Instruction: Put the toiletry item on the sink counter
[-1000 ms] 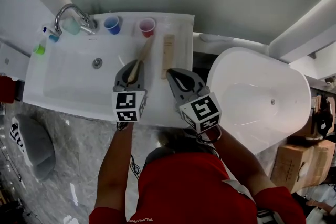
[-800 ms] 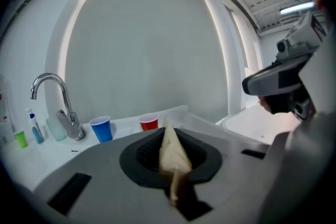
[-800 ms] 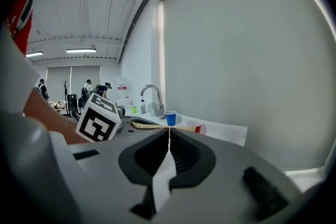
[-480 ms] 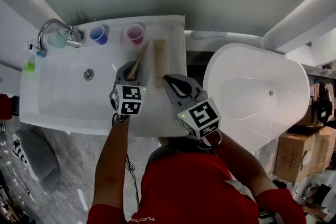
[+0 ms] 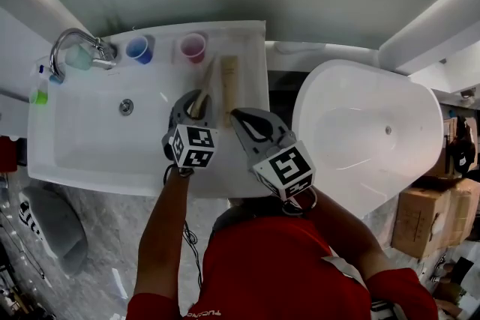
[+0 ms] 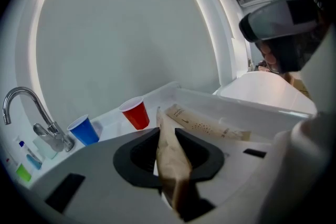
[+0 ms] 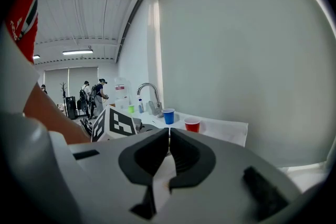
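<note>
Over the sink counter (image 5: 252,60) we see the left gripper (image 5: 196,98), its jaws opening yet touching a kraft-paper packet (image 5: 204,82). The packet points toward the red cup (image 5: 193,47), just beside a second packet (image 5: 229,79) lying flat. Only the left gripper view shows the held packet standing on edge between the pads. Only the head view takes in the bathtub (image 5: 360,139) at right. The right gripper (image 5: 241,116) hovers near, jaws together on nothing. Its view alone catches people (image 7: 98,93) standing beyond the faucet (image 7: 157,107).
</note>
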